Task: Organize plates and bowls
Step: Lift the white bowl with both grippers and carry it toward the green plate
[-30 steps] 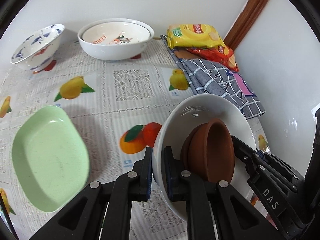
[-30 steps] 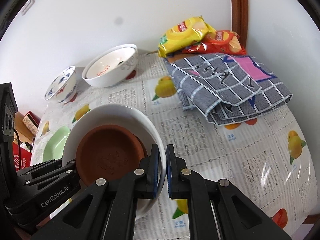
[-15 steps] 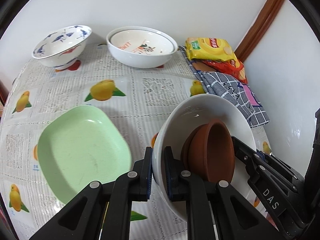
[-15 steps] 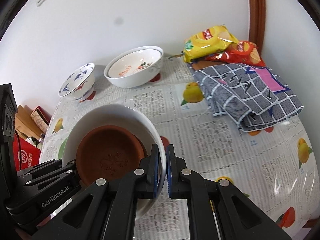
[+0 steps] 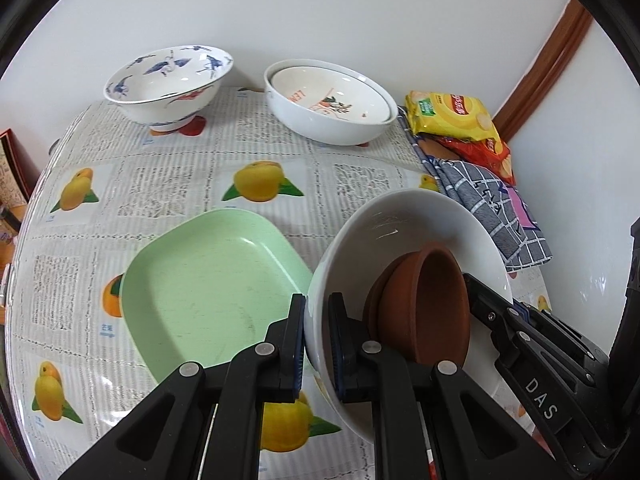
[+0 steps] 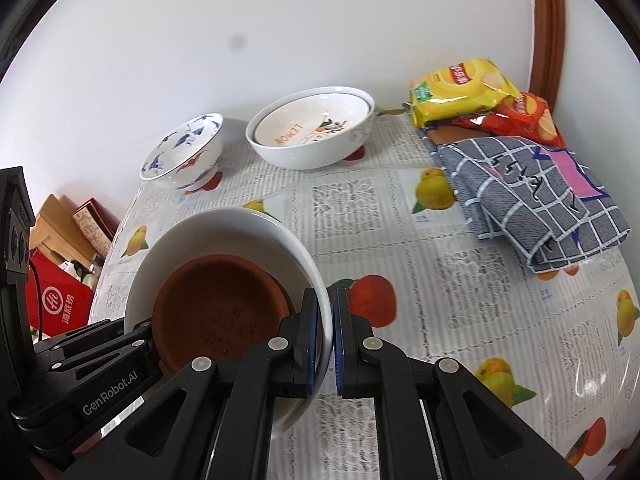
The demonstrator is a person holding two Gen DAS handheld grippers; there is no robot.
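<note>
A white bowl [image 5: 404,232] [image 6: 224,236] hangs above the table with brown clay dishes [image 5: 424,304] [image 6: 216,304] stacked inside it. My left gripper [image 5: 318,344] is shut on its left rim, and my right gripper [image 6: 325,340] is shut on the opposite rim. Just left of the bowl in the left wrist view, a pale green rectangular plate [image 5: 208,288] lies on the table. At the back stand a blue-patterned bowl [image 5: 168,84] [image 6: 184,156] and a white bowl with a lemon-print plate [image 5: 328,104] [image 6: 312,132] nested in it.
A fruit-print tablecloth [image 6: 400,216] covers the table. A folded grey checked cloth [image 6: 532,188] and yellow and red snack bags [image 6: 460,88] lie at the back right by the wall. Red boxes [image 6: 56,300] stand off the table's left edge.
Both grippers have carried the white bowl leftward across the table. The green plate now lies right beside the bowl, and the back bowls have slid rightward in view.
</note>
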